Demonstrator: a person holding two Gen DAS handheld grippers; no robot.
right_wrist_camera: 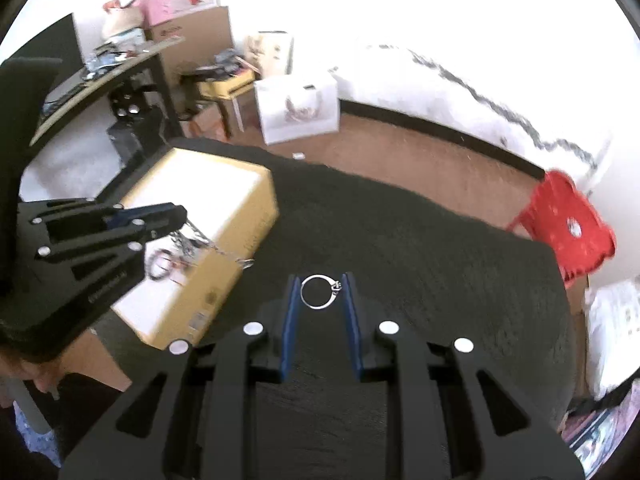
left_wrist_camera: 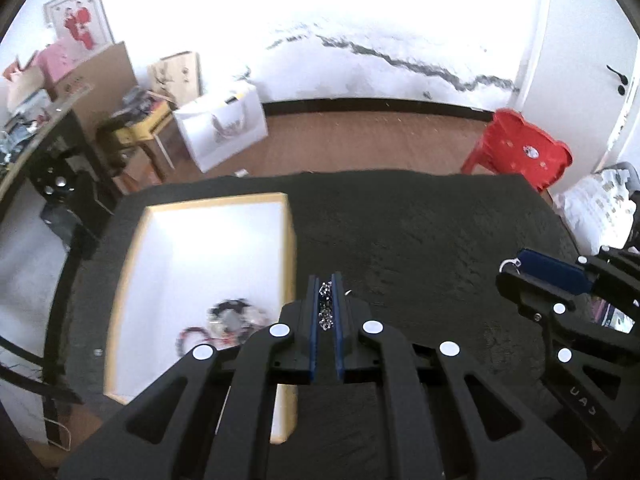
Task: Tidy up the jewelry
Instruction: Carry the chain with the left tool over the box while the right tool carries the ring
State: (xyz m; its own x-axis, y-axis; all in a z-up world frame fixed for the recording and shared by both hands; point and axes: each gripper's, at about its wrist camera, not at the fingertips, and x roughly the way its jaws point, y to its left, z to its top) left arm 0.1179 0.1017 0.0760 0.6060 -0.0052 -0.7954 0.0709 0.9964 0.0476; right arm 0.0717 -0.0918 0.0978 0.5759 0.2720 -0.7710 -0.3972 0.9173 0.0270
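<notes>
A silver chain (left_wrist_camera: pixel 326 307) is pinched between the closed fingers of the left gripper (left_wrist_camera: pixel 326 280), above the dark desk (left_wrist_camera: pixel 420 240). A ring (right_wrist_camera: pixel 320 291) is held by the narrow fingers of the right gripper (right_wrist_camera: pixel 320 280). More jewelry (left_wrist_camera: pixel 224 324) is seen in the yellow box (left_wrist_camera: pixel 120 272).

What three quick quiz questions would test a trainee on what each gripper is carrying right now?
1. True or false: the right gripper holds a silver ring between its pads.
2. What is pinched in the left gripper? A) a red bead bracelet B) a silver chain C) nothing
3. Where does the other jewelry lie?

Key
1. True; the ring sits upright between the blue pads, its setting against one pad.
2. B; the right wrist view shows the chain dangling from the closed jaws.
3. Inside the open yellow-sided box on the dark table, heaped near one end of its white floor.
</notes>
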